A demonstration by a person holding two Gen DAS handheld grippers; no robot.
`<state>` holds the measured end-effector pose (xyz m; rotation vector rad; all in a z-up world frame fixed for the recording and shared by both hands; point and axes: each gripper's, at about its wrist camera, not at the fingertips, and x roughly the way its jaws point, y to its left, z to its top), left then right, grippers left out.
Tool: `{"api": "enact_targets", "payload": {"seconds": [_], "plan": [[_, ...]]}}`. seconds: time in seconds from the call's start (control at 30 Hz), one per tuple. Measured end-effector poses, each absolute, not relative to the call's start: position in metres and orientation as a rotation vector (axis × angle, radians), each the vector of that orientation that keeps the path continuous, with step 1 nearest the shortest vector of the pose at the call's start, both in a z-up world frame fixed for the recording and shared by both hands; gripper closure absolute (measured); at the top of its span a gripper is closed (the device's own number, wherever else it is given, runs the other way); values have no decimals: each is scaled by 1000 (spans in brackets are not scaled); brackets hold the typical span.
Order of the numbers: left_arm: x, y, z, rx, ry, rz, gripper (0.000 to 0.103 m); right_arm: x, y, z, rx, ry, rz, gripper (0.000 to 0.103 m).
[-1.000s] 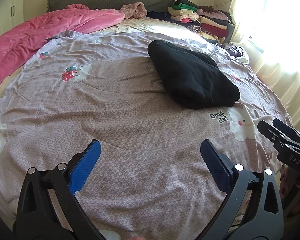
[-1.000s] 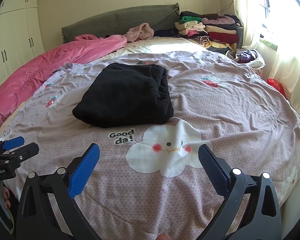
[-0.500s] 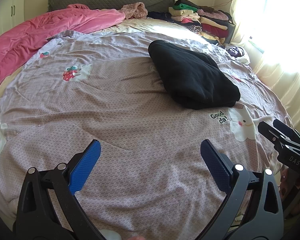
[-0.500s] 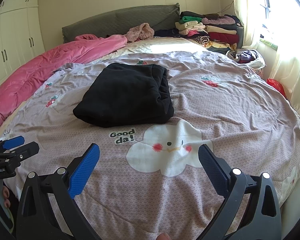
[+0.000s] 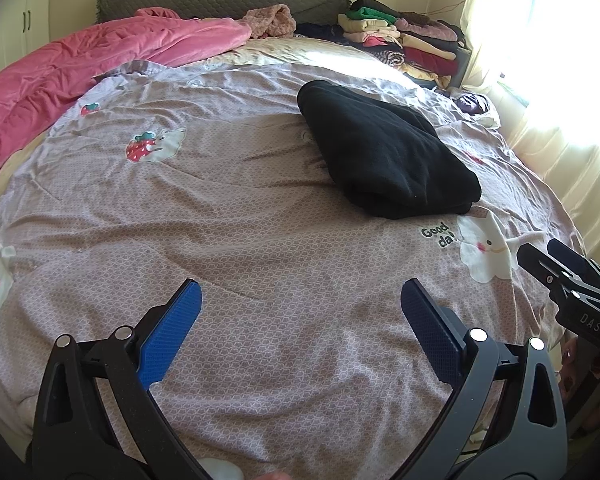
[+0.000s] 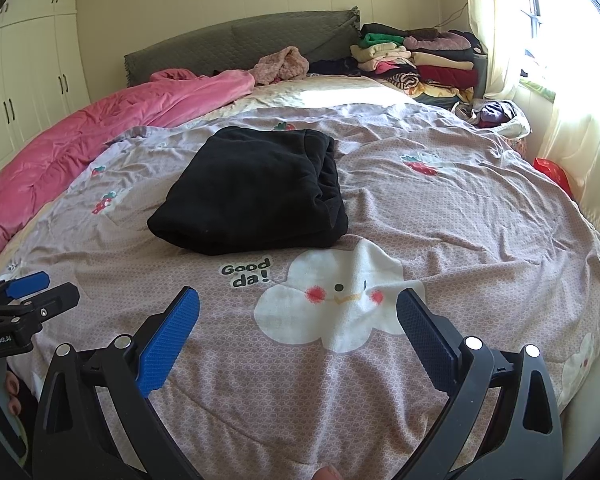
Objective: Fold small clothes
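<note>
My left claw (image 5: 298, 312) hangs wide apart over bare bedspread (image 5: 228, 240), holding nothing. The black garment (image 5: 384, 152) lies ahead and to its right, already in a thick folded bundle, well apart from both claws. My right claw (image 6: 298, 314) is equally wide and empty, low over the cloud print (image 6: 332, 300), with the garment just beyond the lettering.

It looks like soft, plush fleece: light, limp, and bulky, so I judge it will sag and spill open if I lift it by one layer. I would pinch through all layers at the near corners, one claw on each, or slide under the near folded edge.

The left view shows the bundle's rounded near end and its long side. The right view shows the stacked layers open along its right edge, the wardrobe (image 6: 24, 80) at far left, and the red thing (image 6: 552, 170) by the curtain. Each view catches the other claw at its margin.
</note>
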<state>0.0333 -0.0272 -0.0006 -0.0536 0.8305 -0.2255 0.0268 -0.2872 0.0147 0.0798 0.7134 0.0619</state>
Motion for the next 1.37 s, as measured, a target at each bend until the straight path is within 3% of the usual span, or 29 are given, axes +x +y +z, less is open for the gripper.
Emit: {"api": "enact_targets", "payload": {"seconds": [0.93,1.17,1.37], "plan": [[37,-15,-3,-79,854,-186,9,14,-324,8,120,723,-107,5],[71,99,-6,-215,863,9,9,-45,-501,4,283,705,-602,5],[114,285,-9,-203,852,442,9,-107,-701,-37,470,766,-1051,5]]}}
